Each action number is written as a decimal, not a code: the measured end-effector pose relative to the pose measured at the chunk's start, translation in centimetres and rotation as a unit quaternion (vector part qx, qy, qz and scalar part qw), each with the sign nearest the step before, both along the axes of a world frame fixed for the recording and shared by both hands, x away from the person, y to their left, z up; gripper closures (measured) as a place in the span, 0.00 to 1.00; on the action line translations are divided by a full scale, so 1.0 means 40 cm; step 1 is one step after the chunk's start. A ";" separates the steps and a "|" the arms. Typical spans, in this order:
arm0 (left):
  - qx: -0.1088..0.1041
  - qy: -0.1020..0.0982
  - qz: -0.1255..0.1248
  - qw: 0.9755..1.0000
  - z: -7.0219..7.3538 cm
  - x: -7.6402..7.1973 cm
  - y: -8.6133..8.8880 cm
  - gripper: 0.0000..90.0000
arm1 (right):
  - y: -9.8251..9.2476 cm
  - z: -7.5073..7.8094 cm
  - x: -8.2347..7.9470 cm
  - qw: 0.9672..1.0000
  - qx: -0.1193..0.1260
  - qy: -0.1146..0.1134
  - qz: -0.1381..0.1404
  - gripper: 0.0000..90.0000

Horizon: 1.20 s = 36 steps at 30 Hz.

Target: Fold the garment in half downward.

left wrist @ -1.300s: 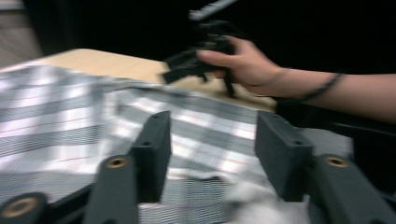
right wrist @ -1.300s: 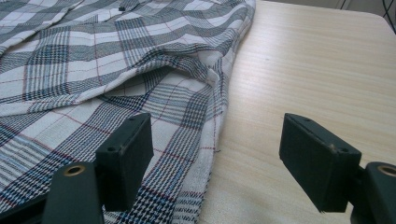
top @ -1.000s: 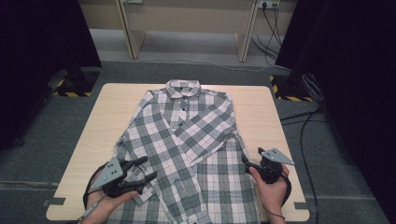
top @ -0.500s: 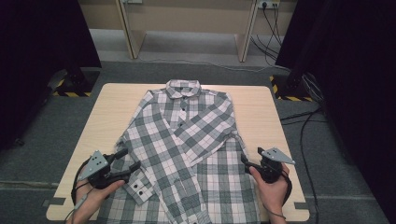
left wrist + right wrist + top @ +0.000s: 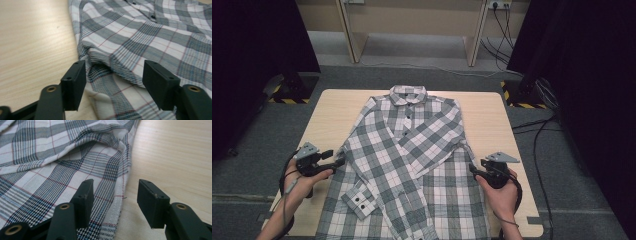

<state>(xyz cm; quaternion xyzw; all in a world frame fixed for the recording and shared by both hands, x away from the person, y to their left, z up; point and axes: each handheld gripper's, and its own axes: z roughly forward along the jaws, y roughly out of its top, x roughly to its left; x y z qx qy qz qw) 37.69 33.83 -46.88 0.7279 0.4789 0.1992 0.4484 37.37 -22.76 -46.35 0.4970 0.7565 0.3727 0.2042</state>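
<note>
The left gripper [image 5: 333, 161] stood spread at the shirt's [image 5: 412, 170] left edge, its jaws having just narrowed with a fold between them but not pinched. The shirt lay flat down the desk's [image 5: 342, 107] middle, collar toward the far edge, sleeves folded across: light, soft, likely to sag, best taken by its side seams. The right gripper [image 5: 473, 170], jaws just closing yet apart, straddled the right hem. Pale wood desk, grey carpet, dark curtains.

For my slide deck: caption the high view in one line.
Two handheld grippers, left gripper and right gripper, flank a plaid shirt spread on the table.
</note>
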 end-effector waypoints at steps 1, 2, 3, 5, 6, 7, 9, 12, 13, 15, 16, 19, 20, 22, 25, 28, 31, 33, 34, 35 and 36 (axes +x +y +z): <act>0.004 0.005 -0.001 1.000 -0.003 0.006 0.003 0.41 | 0.004 -0.001 0.004 1.000 -0.005 0.005 0.001 0.54; 0.007 0.012 -0.001 1.000 -0.007 0.012 0.005 0.41 | 0.007 -0.001 0.007 1.000 -0.010 0.008 0.000 0.54; 0.005 0.018 -0.001 1.000 -0.011 0.017 0.006 0.41 | 0.009 -0.002 0.013 1.000 -0.018 0.011 -0.002 0.54; 0.016 0.028 -0.005 0.999 -0.017 0.023 0.004 0.42 | 0.013 -0.004 0.026 0.999 -0.031 0.017 -0.010 0.55; 0.022 0.034 -0.009 0.999 -0.020 0.027 0.001 0.42 | 0.014 -0.005 0.034 0.999 -0.032 0.022 -0.013 0.56; 0.023 0.040 -0.012 0.999 -0.024 0.031 -0.001 0.42 | 0.016 -0.006 0.041 0.999 -0.034 0.027 -0.014 0.57; 0.028 0.050 -0.013 0.998 -0.030 0.041 -0.002 0.44 | 0.021 -0.008 0.054 0.999 -0.041 0.030 -0.011 0.63; 0.031 0.062 -0.012 0.998 -0.035 0.058 -0.002 0.51 | 0.029 -0.010 0.069 0.998 -0.051 0.034 -0.006 0.73; 0.031 0.062 -0.012 0.998 -0.037 0.063 0.000 0.55 | 0.030 -0.011 0.074 0.998 -0.054 0.035 -0.004 0.75; 0.037 0.062 -0.010 0.997 -0.035 0.071 0.004 0.65 | 0.030 -0.011 0.081 0.998 -0.046 0.038 -0.004 0.81; 0.045 0.062 -0.010 0.997 -0.034 0.073 0.005 0.72 | 0.032 -0.010 0.083 0.998 -0.044 0.041 -0.004 0.84; 0.042 0.070 -0.009 0.997 -0.033 0.077 0.012 0.92 | 0.031 -0.012 0.087 0.999 -0.032 0.043 0.000 0.93; 0.034 0.074 -0.008 0.997 -0.033 0.076 0.014 0.96 | 0.029 -0.013 0.087 0.999 -0.029 0.043 -0.001 0.94; 0.032 0.076 -0.004 0.997 -0.033 0.070 0.016 0.97 | 0.025 -0.012 0.082 0.999 -0.030 0.042 -0.002 0.96; 0.035 0.077 -0.011 0.996 -0.031 0.052 0.016 0.98 | 0.017 -0.012 0.067 0.999 -0.026 0.043 0.000 0.96; 0.032 0.074 -0.019 0.997 -0.026 0.021 0.016 0.98 | 0.005 -0.008 0.041 0.999 -0.021 0.043 0.008 0.96; 0.030 0.069 -0.031 0.997 -0.020 -0.028 0.014 0.98 | -0.011 -0.004 -0.003 0.999 -0.012 0.038 0.015 0.96; 0.032 0.064 -0.042 0.997 -0.017 -0.067 0.008 0.98 | -0.021 -0.001 -0.038 0.999 -0.009 0.038 0.017 0.96; 0.031 0.063 -0.047 0.996 -0.015 -0.087 0.007 0.98 | -0.026 0.000 -0.056 0.999 -0.008 0.037 0.020 0.96; 0.032 0.060 -0.052 0.996 -0.013 -0.107 0.006 0.98 | -0.032 0.001 -0.074 0.999 -0.009 0.038 0.024 0.96; 0.032 0.059 -0.057 0.996 -0.011 -0.126 0.006 0.98 | -0.036 0.002 -0.092 0.999 -0.008 0.040 0.027 0.96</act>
